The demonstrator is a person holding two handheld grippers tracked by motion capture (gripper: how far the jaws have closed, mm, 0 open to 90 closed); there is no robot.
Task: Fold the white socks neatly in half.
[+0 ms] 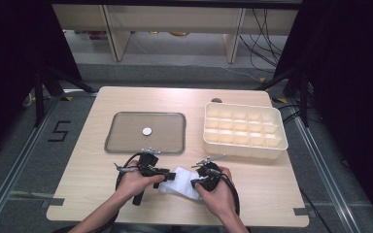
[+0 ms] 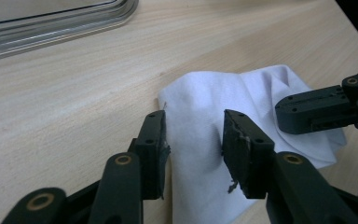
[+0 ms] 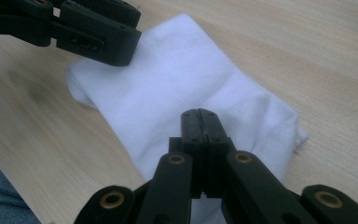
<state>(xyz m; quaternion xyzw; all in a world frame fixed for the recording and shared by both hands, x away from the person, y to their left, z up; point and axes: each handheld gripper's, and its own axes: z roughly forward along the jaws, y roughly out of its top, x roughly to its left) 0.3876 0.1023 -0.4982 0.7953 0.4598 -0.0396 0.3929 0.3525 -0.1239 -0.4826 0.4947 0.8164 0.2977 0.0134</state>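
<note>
A crumpled white cloth lies near the table's front edge, between my two hands. My left gripper comes at it from the left. In the left gripper view the left gripper stands open, its fingers straddling the cloth at its near edge without pressing on it. My right gripper is at the cloth's right end. In the right gripper view the right gripper is shut, fingertips together and resting over the cloth. Whether a fold is pinched between them I cannot tell.
A grey rimmed tray sits behind the hands at centre left, with a small white disc in it. A white box divided into several compartments stands at the back right. Bare wooden tabletop lies at the left.
</note>
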